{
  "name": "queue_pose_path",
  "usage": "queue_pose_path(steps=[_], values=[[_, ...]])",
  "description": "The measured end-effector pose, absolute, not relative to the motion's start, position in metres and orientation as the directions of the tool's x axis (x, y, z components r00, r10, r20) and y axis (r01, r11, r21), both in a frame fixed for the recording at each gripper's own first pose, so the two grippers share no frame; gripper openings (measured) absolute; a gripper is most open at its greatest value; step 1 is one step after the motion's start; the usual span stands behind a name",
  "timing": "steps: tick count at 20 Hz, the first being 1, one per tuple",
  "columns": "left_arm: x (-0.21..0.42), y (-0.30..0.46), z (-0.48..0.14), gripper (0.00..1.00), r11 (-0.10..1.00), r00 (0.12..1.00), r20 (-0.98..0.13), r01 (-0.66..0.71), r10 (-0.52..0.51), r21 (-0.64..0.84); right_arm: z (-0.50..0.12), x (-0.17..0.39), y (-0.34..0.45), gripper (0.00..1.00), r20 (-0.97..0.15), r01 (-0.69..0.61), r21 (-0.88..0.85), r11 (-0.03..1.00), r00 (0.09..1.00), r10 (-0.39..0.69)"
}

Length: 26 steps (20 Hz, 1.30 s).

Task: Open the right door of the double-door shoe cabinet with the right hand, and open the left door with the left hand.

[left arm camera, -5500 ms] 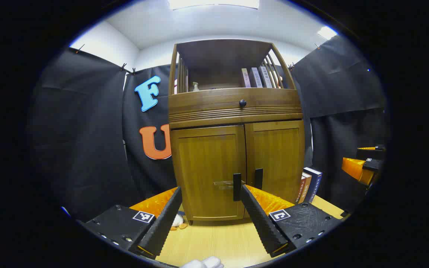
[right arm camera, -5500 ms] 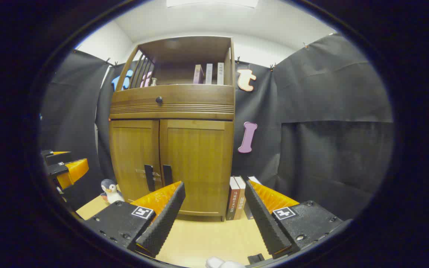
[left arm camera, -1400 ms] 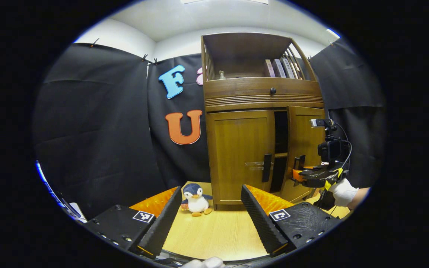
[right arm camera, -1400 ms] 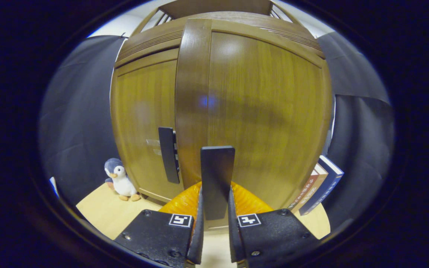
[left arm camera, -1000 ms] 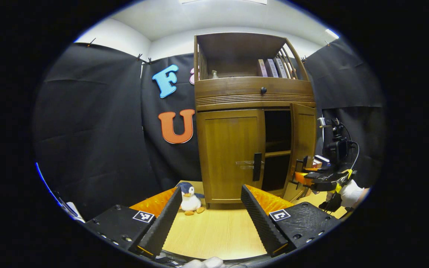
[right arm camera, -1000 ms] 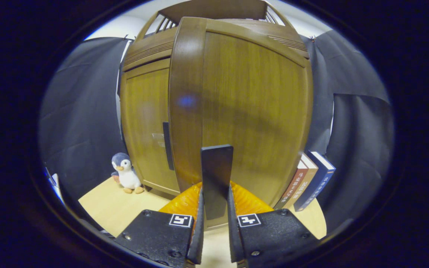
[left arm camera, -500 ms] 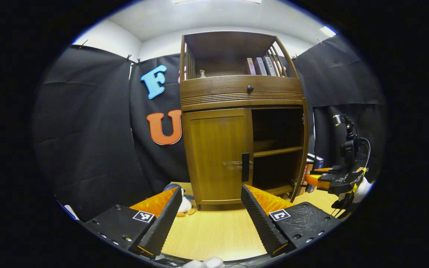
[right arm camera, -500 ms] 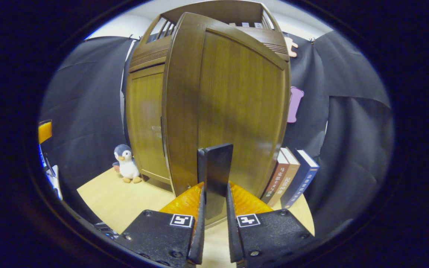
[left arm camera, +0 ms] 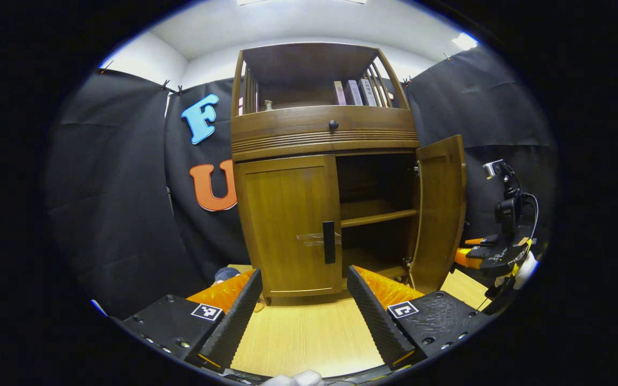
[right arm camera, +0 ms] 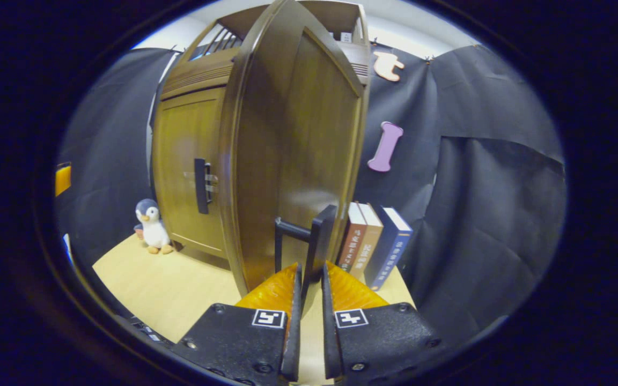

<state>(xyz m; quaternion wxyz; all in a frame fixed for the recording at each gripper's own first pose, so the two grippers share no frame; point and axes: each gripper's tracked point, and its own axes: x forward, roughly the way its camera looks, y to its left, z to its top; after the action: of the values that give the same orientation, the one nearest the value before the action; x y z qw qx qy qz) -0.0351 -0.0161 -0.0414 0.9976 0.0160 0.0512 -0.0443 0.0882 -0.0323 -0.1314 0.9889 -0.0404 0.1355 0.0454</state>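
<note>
A: Where does the shoe cabinet (left arm camera: 322, 134) stand?

B: On the pale wood-grain tabletop (left arm camera: 309, 338), against the black cloth. It is brown varnished wood with a ribbed band under a round dark knob (left arm camera: 333, 125) and a slatted open shelf on top.

A: And the doors?

B: The right door (left arm camera: 440, 209) is swung wide, showing a flat plank shelf (left arm camera: 376, 217) in a dark interior. The left door (left arm camera: 287, 225), a framed flat panel, is closed, its straight dark bar handle (left arm camera: 329, 242) untouched.

A: The right gripper (right arm camera: 309, 281)?

B: Clenched on the right door's handle (right arm camera: 319, 241), a flat dark bar on a short post (both fingers press its sides). In the left gripper view it sits just beside the open door's outer face (left arm camera: 475, 257), held by a gloved hand (left arm camera: 521, 271).

A: The left gripper (left arm camera: 303, 297)?

B: Jaws spread wide, ridged inner faces apart, grasping nothing, low before the closed door.

A: Anything else?

B: A soft plush penguin (right arm camera: 151, 225) left of the cabinet, and three upright hardback books (right arm camera: 376, 244) to its right.
</note>
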Motion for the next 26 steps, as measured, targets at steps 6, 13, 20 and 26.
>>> queue_pose_path(steps=[6,13,20,26], values=[[-0.035,-0.027,-0.040,0.96,0.994,0.990,-0.096,0.107,-0.106,0.010,-0.132,0.087,-0.066,0.08,-0.274,-0.072,-0.055,0.996,0.960,0.054],[-0.032,-0.043,-0.037,0.96,0.993,0.989,-0.094,0.118,-0.116,0.016,-0.136,0.095,-0.095,0.05,-0.282,-0.113,0.001,0.994,0.953,0.108],[-0.025,-0.076,-0.036,0.96,0.993,0.988,-0.103,0.119,-0.118,0.004,-0.137,0.102,-0.126,0.05,-0.300,-0.172,0.074,0.982,0.935,0.187],[-0.015,-0.112,-0.035,0.96,0.997,0.991,-0.111,0.069,-0.073,-0.036,-0.138,0.106,-0.144,0.04,-0.320,-0.272,0.056,0.961,0.907,0.275]])
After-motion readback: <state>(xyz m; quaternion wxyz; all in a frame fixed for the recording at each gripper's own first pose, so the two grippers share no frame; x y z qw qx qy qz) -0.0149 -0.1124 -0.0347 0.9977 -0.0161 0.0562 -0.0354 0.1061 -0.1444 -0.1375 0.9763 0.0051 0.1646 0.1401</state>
